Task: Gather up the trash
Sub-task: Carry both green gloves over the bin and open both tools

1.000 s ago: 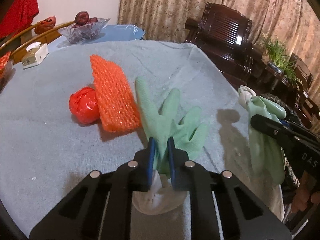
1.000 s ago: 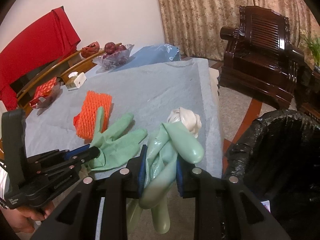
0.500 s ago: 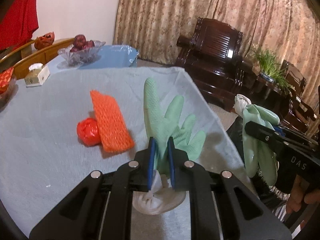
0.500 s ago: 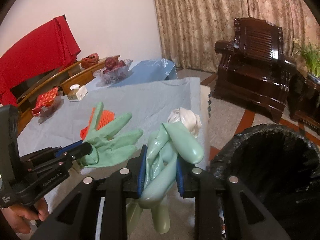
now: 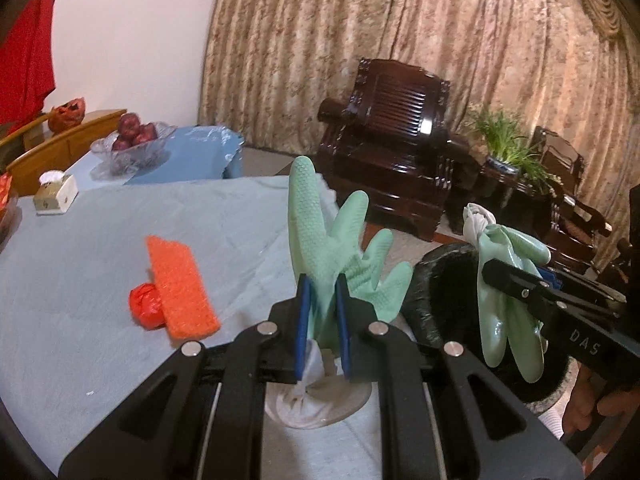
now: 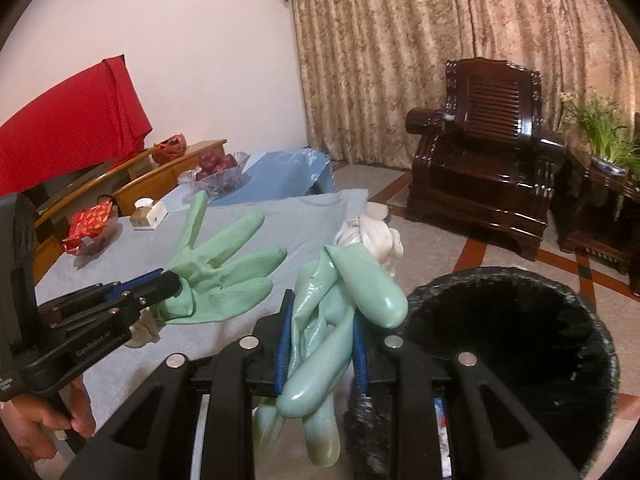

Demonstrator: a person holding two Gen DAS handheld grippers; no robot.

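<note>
My left gripper (image 5: 320,292) is shut on a textured green rubber glove (image 5: 320,240) that stands up from the jaws, its white cuff hanging below them. My right gripper (image 6: 320,312) is shut on a second, smooth green glove (image 6: 340,300) with a white lining bunched at the top. In the left wrist view the right gripper (image 5: 492,272) holds its glove (image 5: 504,304) over the rim of the black-lined trash bin (image 5: 436,280). In the right wrist view the bin (image 6: 520,320) gapes just right of the jaws, and the left gripper (image 6: 168,276) carries its glove (image 6: 224,272) above the table.
On the grey tablecloth (image 5: 80,264) lie an orange mesh sleeve (image 5: 176,284) and a crumpled red wrapper (image 5: 146,310). A tissue box (image 5: 54,196), a glass fruit bowl (image 5: 132,148) and a blue sheet (image 5: 192,160) sit farther back. Dark wooden armchairs (image 6: 480,168) stand on the floor beyond.
Both grippers rose and moved right, off the table toward the bin, each still gripping its glove. The left glove has lifted clear of the cloth; the bin now fills more of both views.
</note>
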